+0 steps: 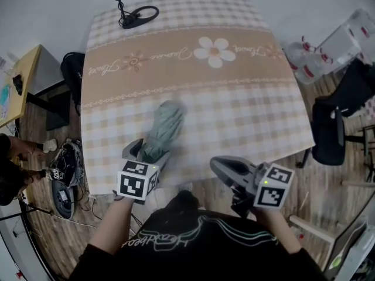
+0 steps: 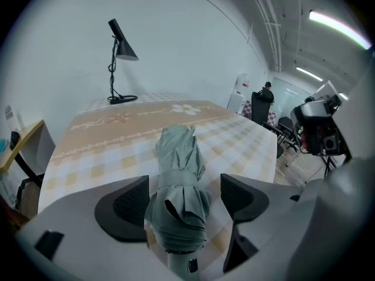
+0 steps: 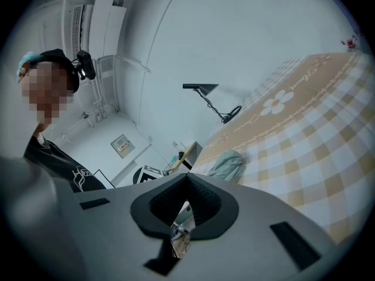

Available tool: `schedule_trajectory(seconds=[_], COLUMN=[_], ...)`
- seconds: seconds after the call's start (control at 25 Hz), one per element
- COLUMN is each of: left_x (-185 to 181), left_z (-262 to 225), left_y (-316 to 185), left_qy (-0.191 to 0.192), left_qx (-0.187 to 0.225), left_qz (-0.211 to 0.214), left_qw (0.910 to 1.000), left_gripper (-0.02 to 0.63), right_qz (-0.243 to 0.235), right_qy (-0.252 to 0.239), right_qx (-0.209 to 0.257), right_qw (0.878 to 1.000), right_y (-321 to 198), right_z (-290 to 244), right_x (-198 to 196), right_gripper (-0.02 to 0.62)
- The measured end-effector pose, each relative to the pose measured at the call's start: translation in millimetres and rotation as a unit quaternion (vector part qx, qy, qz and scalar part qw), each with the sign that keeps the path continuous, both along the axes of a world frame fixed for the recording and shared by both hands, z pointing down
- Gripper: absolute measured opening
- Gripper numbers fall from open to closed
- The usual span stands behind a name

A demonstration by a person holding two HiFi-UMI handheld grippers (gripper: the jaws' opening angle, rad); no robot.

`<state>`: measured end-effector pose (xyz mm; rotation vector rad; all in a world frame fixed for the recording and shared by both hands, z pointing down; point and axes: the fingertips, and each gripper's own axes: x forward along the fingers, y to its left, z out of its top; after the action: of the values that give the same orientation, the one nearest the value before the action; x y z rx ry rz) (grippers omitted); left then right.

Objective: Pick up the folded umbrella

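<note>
The folded grey-green umbrella (image 1: 162,130) lies on the checked tablecloth (image 1: 246,110) near the front edge, its handle end toward me. My left gripper (image 1: 150,151) reaches down over that near end. In the left gripper view the umbrella (image 2: 179,180) sits between the wide jaws of the left gripper (image 2: 184,195); there is a gap at the right pad (image 2: 243,196), so nothing presses on it. My right gripper (image 1: 220,166) hovers at the table's front edge to the right, away from the umbrella (image 3: 228,164). The right gripper (image 3: 187,179) has its pads together and empty.
A black desk lamp (image 1: 136,16) stands at the table's far left corner. A black chair (image 1: 331,134) and clear plastic boxes (image 1: 328,48) are to the right. A small wooden side table (image 1: 20,84) and cabled gear (image 1: 61,177) lie on the floor to the left.
</note>
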<state>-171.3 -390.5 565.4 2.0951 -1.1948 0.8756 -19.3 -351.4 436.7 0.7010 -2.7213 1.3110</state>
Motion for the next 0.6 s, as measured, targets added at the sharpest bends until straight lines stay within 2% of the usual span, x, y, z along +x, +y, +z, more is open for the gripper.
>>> schedule_trajectory(seconds=[0.24,0.44,0.6], left_x=[-4,-3,-4], left_z=[23,41,49], left_y=[-8,-6,-10], left_qy=[-0.058,-0.069,-0.080], left_qx=[0.002,-0.027,-0.030], left_qz=[0.010,0.005,-0.002], left_qw=[0.9983,0.9973,0.9964], left_gripper=[0.359,0.359,0.357], right_qz=[0.020,0.026,0.029], right_qy=[0.000,0.001,0.001], right_qx=[-0.004,-0.007,-0.011], right_qw=[1.000,1.000,1.000], right_y=[-9,-11,-9], right_z=[4,6,9], right_x=[11,15,16], right_gripper=[0.011,0.011,0.011])
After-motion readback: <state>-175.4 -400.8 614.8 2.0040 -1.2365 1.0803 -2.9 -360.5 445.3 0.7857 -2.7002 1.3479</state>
